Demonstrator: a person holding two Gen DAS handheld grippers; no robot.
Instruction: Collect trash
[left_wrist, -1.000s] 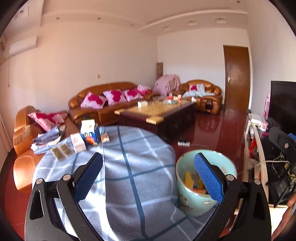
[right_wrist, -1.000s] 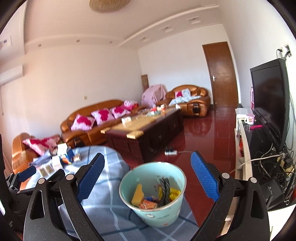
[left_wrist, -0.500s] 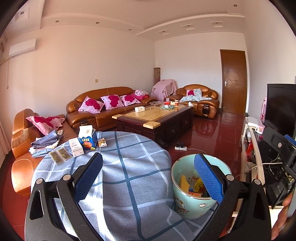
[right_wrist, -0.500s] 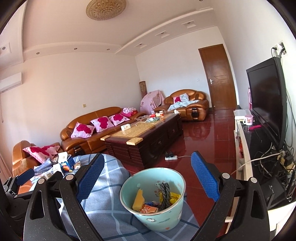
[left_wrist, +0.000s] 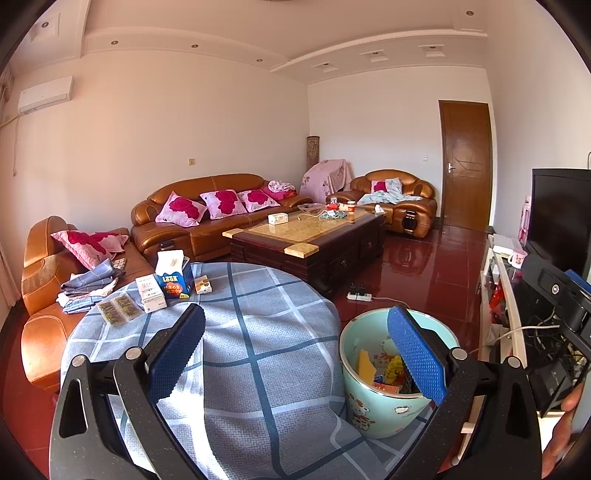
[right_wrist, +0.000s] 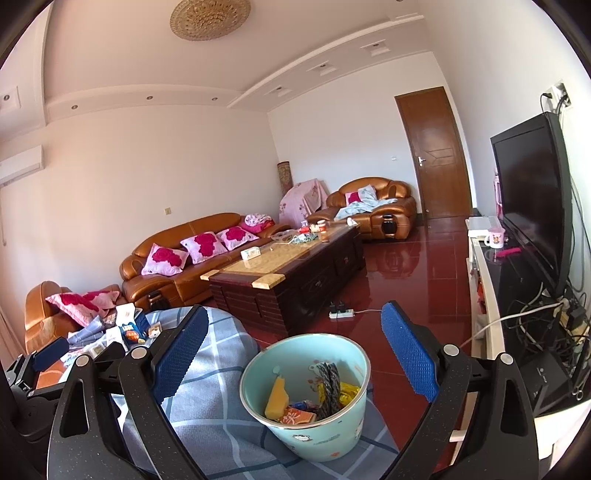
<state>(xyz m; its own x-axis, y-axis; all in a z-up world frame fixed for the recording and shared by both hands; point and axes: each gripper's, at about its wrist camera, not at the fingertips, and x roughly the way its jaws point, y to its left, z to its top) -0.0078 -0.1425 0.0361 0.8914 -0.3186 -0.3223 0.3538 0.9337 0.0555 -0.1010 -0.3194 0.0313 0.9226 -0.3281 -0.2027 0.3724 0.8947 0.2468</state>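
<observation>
Mint-green trash bucket (right_wrist: 306, 402) stands at the checked tablecloth's (left_wrist: 258, 332) right edge, holding wrappers I cannot identify. I hold my left gripper (left_wrist: 295, 350) and right gripper (right_wrist: 291, 350) above it, jaws apart, empty. My right finger pad (left_wrist: 415, 354) hides part of the bucket's contents.
</observation>
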